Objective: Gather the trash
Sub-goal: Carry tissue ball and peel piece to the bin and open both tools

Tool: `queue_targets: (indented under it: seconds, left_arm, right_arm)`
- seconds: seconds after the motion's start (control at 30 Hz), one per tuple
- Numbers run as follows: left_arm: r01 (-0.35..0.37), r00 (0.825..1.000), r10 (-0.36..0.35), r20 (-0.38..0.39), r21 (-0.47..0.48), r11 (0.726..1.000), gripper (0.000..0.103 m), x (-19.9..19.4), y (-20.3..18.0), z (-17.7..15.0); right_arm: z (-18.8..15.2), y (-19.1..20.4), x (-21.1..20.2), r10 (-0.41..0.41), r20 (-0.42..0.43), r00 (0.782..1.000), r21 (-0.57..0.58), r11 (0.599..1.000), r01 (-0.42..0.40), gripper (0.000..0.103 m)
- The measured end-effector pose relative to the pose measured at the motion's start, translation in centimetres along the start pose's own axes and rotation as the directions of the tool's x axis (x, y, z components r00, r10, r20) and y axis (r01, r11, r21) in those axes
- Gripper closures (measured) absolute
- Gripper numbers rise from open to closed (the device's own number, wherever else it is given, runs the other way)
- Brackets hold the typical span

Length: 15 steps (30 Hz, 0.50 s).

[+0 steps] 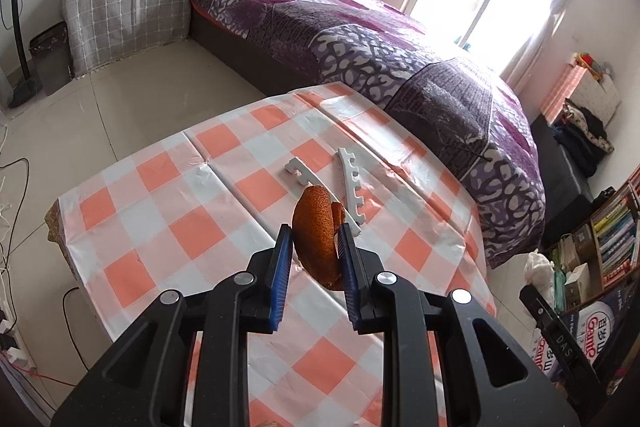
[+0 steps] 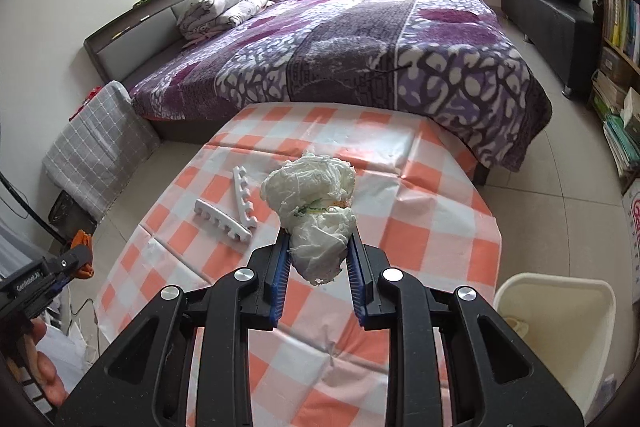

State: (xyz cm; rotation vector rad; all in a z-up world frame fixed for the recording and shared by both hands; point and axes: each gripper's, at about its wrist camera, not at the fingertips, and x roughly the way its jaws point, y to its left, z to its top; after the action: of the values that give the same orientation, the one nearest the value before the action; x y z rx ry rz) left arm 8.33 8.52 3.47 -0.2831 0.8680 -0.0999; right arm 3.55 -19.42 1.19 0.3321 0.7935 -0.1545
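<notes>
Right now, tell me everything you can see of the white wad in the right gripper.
The white wad looks like crumpled tissue or thin plastic, bunched into two lobes with a pinched waist where a streak of green and yellow shows. Its lower lobe is clamped between the blue pads of the right gripper, which is shut on it; the upper lobe bulges free past the fingertips. It is held in the air above the checked tablecloth, touching nothing but the pads.
</notes>
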Motion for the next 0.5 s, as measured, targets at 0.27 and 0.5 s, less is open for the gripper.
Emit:
queue_targets:
  seconds: [0.27,0.5]
  left_arm:
    - [0.002,1.000,0.000,-0.023,0.054,0.999,0.079,0.8,-2.2,-1.4]
    - [0.041,0.999,-0.039,-0.014,0.134,0.990,0.079,0.9,-5.7,-3.1]
  right_arm:
    - [-2.0,-4.6,-0.6,-0.059,-0.021,0.998,0.065,0.996,0.060,0.078]
    - [-1.7,-8.3,-3.1,-0.091,0.016,0.996,0.132,0.987,0.088,0.078]
